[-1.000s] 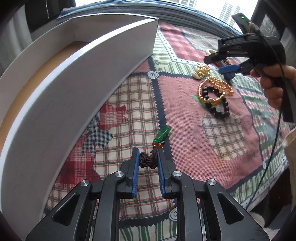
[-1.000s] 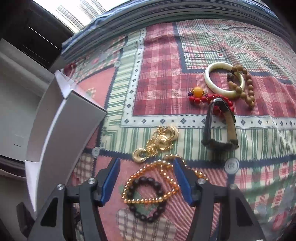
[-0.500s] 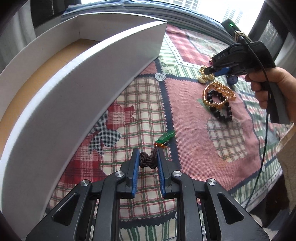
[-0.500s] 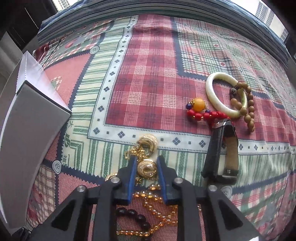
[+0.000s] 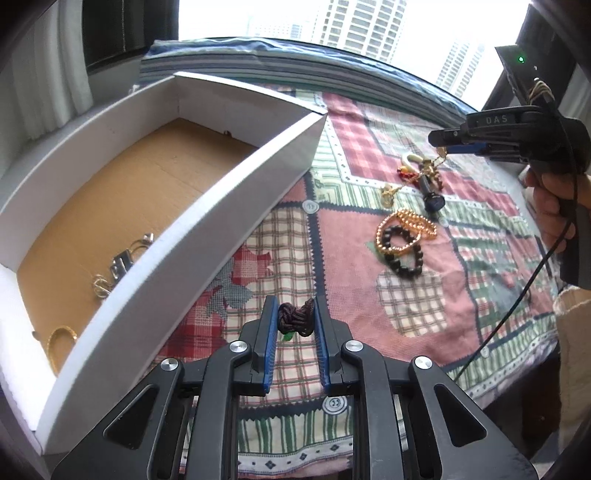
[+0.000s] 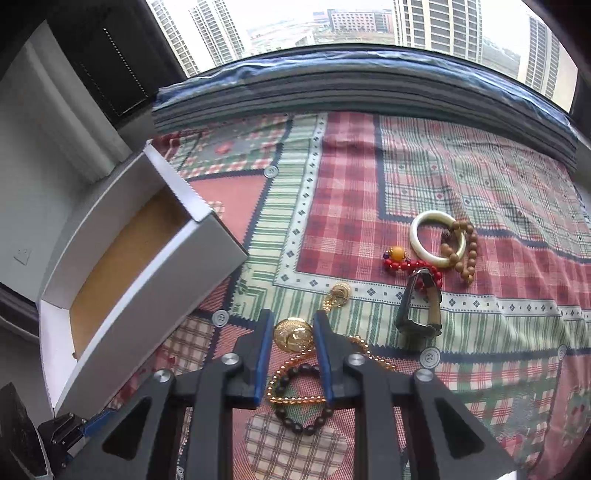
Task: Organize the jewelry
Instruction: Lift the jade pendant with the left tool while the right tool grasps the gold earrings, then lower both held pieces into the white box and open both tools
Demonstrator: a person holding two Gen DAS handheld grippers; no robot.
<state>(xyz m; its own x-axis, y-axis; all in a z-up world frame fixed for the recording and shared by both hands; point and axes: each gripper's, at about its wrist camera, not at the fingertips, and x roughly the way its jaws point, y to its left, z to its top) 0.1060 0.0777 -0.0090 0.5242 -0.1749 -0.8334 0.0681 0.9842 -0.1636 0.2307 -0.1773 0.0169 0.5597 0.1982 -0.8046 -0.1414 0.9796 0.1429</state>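
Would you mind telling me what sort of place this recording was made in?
Probably a room in a high-rise flat: tower blocks fill the window, a patchwork cloth covers the surface, and household jewellery such as a white bangle lies beside a cardboard box.

a red, green and cream plaid patchwork cloth [image 6: 347,192] is seen. the box [image 5: 236,206] is white outside, brown inside. a dark brown knotted cord [image 5: 295,319], a gold medallion [image 6: 293,334], black beads [image 6: 303,398] and a cream bangle [image 6: 436,238] are shown.
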